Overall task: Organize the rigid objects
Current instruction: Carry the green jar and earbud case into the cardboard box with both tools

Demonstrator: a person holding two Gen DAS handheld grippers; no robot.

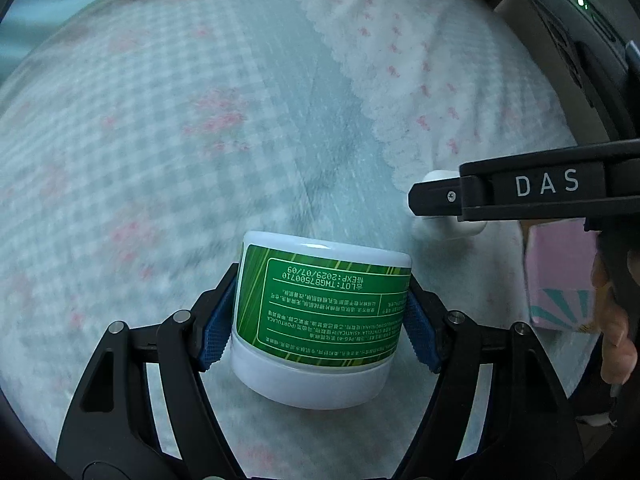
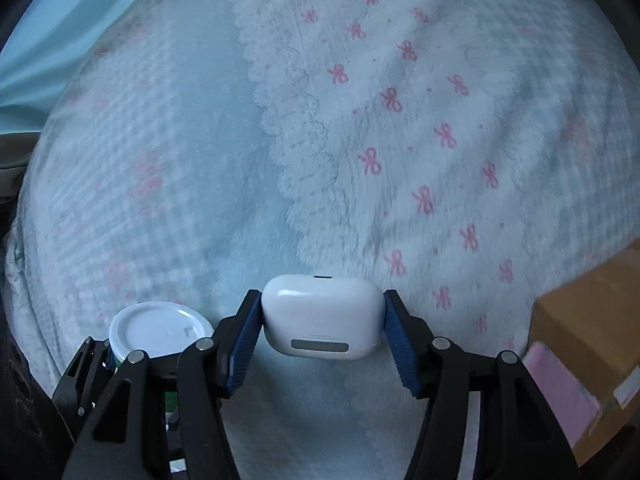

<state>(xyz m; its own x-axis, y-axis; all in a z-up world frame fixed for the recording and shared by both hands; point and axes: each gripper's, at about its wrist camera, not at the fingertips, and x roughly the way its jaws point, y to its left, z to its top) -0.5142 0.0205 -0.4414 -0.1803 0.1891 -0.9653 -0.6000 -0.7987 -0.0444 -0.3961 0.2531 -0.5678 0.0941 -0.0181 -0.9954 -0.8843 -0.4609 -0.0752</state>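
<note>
left fingers [image 1: 320,320] grip the green-labelled jar [image 1: 324,312]; right fingers [image 2: 322,320] grip the white earbud case [image 2: 322,312].

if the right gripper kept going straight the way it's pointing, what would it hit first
The right gripper, shut on the white earbuds case, points down at the fluffy blanket with pink bows. Nothing else shows in that line, so the blanket probably comes first, though depth is hard to judge.
</note>
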